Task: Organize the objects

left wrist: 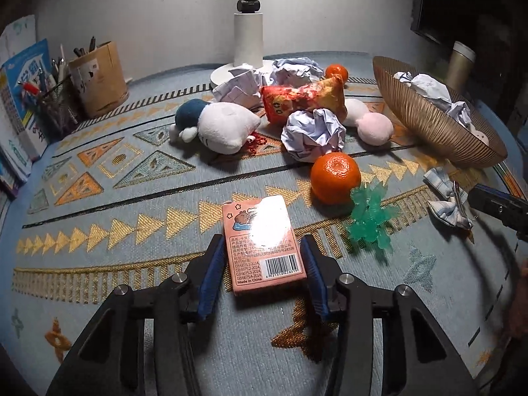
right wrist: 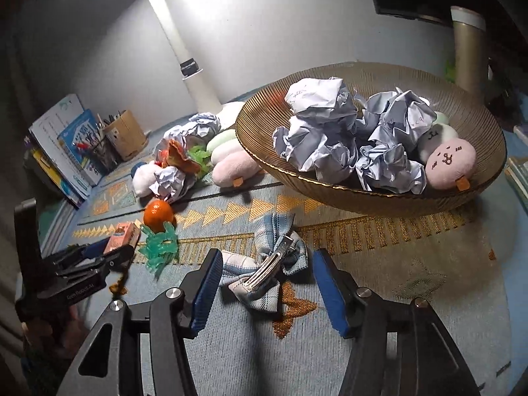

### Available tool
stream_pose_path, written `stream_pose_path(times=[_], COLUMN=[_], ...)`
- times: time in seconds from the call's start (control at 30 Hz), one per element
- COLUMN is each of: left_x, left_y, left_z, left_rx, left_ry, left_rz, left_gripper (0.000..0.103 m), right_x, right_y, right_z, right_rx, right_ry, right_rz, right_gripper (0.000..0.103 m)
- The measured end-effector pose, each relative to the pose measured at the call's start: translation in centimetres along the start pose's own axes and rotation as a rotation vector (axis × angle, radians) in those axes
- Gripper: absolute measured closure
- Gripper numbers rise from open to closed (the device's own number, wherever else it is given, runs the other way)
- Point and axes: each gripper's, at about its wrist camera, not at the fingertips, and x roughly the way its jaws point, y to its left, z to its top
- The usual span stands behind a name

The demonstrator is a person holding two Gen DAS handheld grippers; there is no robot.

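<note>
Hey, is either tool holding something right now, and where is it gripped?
The left tool grips the pink card box by its long side edges, near the barcode end. The right tool stands open around the plaid bow clip, holding nothing.

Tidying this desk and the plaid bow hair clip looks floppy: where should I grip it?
Judging by its pose, grip the plaid bow across its centre, where the metal clip is stiff. Come from above with a pad on each side; the soft fabric loops would likely fold.

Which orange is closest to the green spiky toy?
The bigger-looking orange right beside the green spiky toy, nearly touching it. The other orange sits far back, behind the snack bag near the lamp base.
</note>
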Motion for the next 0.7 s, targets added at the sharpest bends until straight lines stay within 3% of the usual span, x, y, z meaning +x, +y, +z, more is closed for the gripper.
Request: stream_pose_path(times=[0.13,0.23,0.43,0.47,0.5,0.57,0.7], left_x=[0.0,0.0,0.0,0.0,0.0,0.0,0.0], left_y=[0.3,0.4,0.5,0.5,0.5,0.4,0.6], left_z=[-0.1,-0.2,-0.1,-0.1,-0.1,-0.1,0.0], left_rx=[-0.031,-0.039,-0.044,-0.044,-0.044,-0.045,-0.050], left_ry=[-0.012,-0.014,-0.014,-0.015,-0.015,-0.015,-0.016], left_rz=[0.059,0.072,0.065,0.065,0.064,0.064,0.059], left_gripper=[0.059,0.059,0.059,0.059,0.059,0.060,0.060], right_x=[0.9,1.4,3.0,3.2,3.3,3.2,2.7], right_y=[1.4,1.9,2.6,2.6,2.6,2.6,2.6], right_z=[0.0,0.0,-0.1,-0.1,0.0,-0.1,-0.1], right_rx=[-0.050,-0.058,-0.084,-0.084,-0.087,-0.087,-0.084], right_ry=[0.022,0.044,0.087,0.091,0.088,0.080,0.057], right_rz=[-0.099,-0.068,-0.154,-0.153,-0.147,-0.145,-0.155], right_gripper=[0.048,0.048,0.048,0.049,0.059,0.068,0.079])
